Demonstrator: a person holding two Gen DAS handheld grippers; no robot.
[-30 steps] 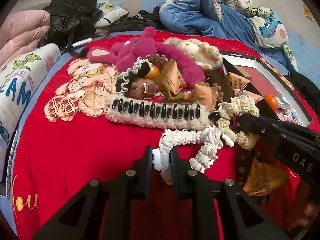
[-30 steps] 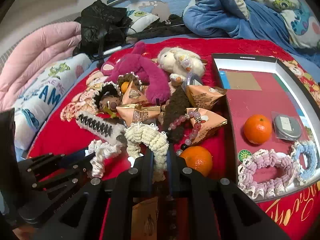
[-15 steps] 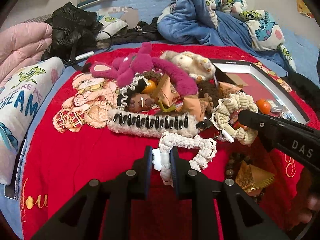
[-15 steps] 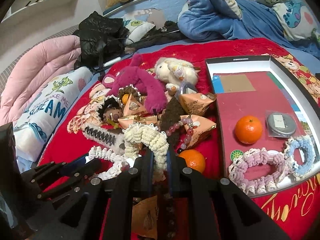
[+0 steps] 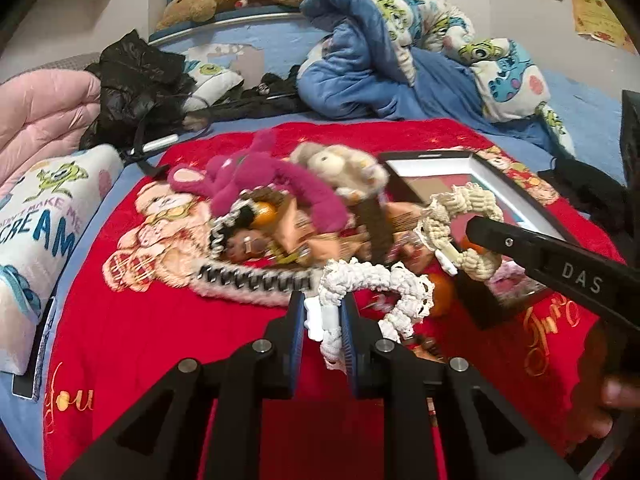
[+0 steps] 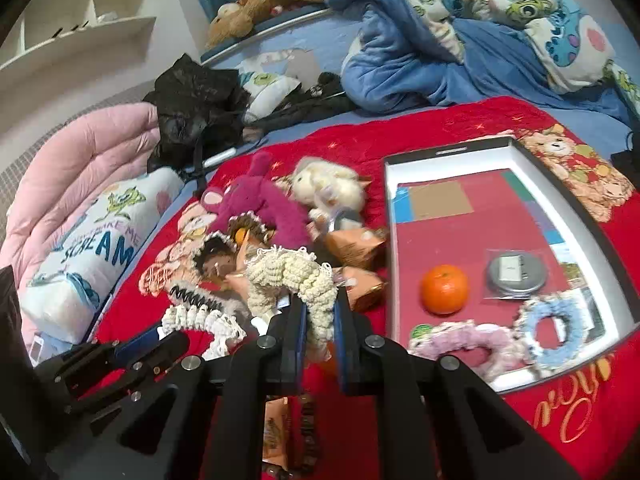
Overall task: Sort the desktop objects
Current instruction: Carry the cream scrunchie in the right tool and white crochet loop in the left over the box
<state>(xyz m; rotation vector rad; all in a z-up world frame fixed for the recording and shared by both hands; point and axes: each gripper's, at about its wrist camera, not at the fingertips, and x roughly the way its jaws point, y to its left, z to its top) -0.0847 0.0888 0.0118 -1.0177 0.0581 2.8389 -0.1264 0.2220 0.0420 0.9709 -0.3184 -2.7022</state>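
My left gripper [image 5: 322,316] is shut on a white crochet scrunchie [image 5: 372,284] and holds it above the red blanket. My right gripper [image 6: 320,308] is shut on a cream crochet scrunchie [image 6: 292,276], also lifted; it shows in the left wrist view [image 5: 464,208] too. A black-rimmed tray [image 6: 516,152] lies to the right. It holds an orange [image 6: 444,289], a round tin [image 6: 516,276], a pink scrunchie [image 6: 464,340] and a blue scrunchie [image 6: 552,328]. The left gripper [image 6: 120,356] shows low at the left in the right wrist view.
A pile lies left of the tray: a magenta plush [image 6: 256,204], a cream plush [image 6: 328,188], orange snack packets [image 6: 352,242], a black-and-white hair piece [image 5: 256,280], another orange [image 5: 440,292]. A pink quilt [image 6: 68,176], a printed pillow [image 6: 92,248], a black bag [image 6: 192,100] and blue bedding [image 6: 420,52] surround the blanket.
Both grippers have risen with their scrunchies, which now hang clear of the pile. The view has pulled back, showing more of the bed and wall.
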